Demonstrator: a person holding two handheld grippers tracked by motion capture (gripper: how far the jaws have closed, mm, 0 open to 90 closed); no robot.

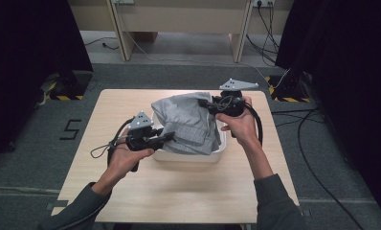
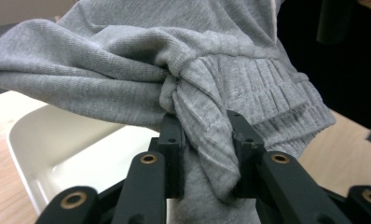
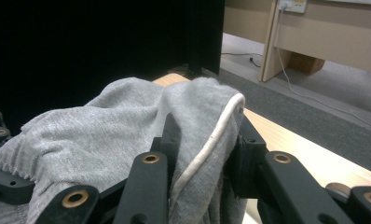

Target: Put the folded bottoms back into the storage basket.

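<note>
- So, the soft grey knit garment hung over the white plastic tub on the pale wood table, held up at 2 ends.
- Left gripper was clamped on the ribbed cuff end.
- Right gripper was clamped on the white-piped edge.
- Cloth ran lengthwise betw. both; the left one looked lower & nearer the tub.

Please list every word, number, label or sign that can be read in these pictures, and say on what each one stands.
"5": a dark mark on the grey floor, left of the table.
Nothing can be read on the grey garment, the white bin or either gripper.
The wall sockets are too small to show any label.
</note>
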